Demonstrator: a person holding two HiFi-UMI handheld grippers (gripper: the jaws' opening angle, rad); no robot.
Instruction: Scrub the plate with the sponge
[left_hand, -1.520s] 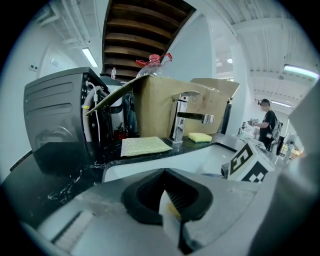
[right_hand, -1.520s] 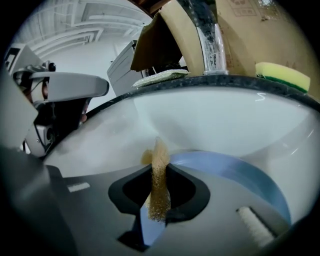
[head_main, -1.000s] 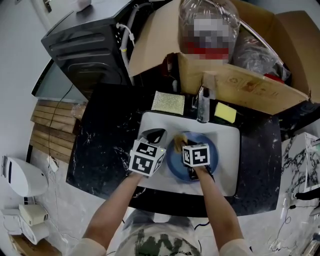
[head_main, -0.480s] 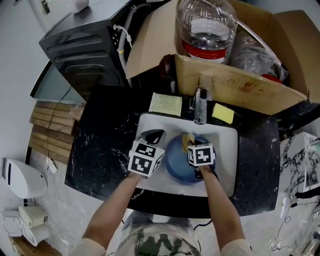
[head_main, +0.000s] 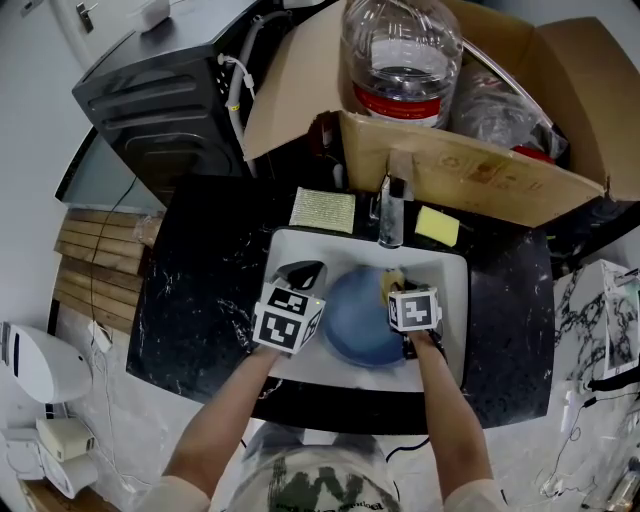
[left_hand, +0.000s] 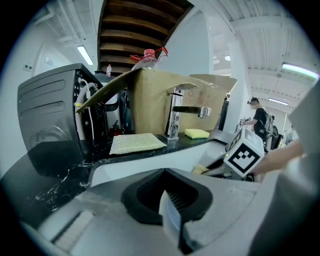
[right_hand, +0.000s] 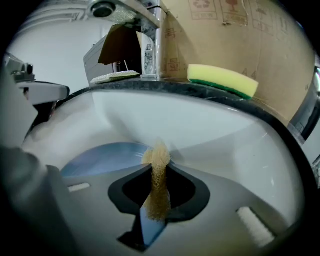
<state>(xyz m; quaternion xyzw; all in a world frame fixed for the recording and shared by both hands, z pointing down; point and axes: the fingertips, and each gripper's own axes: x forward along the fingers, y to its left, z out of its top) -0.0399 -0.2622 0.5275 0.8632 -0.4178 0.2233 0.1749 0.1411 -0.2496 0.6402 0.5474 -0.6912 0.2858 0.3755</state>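
Observation:
A blue plate (head_main: 362, 322) lies in the white sink (head_main: 452, 272). My left gripper (head_main: 301, 274) is at the plate's left side; in the left gripper view (left_hand: 170, 200) a thin pale-blue rim (left_hand: 172, 220) sits clamped between its jaws. My right gripper (head_main: 396, 292) is over the plate's right edge, shut on a tan sponge (head_main: 391, 284). In the right gripper view the sponge (right_hand: 157, 180) stands pinched upright between the jaws, its tip near the plate (right_hand: 105, 156) and the sink wall.
A chrome faucet (head_main: 390, 215) stands behind the sink. On the black counter lie a yellow-green sponge (head_main: 437, 226) and a woven cloth (head_main: 323, 209). A cardboard box (head_main: 480, 175) with a water bottle (head_main: 400, 55) is behind; a black appliance (head_main: 165, 95) is at the back left.
My right gripper has carried the sponge across the plate from its left-centre to its right edge. The left gripper has stayed almost still.

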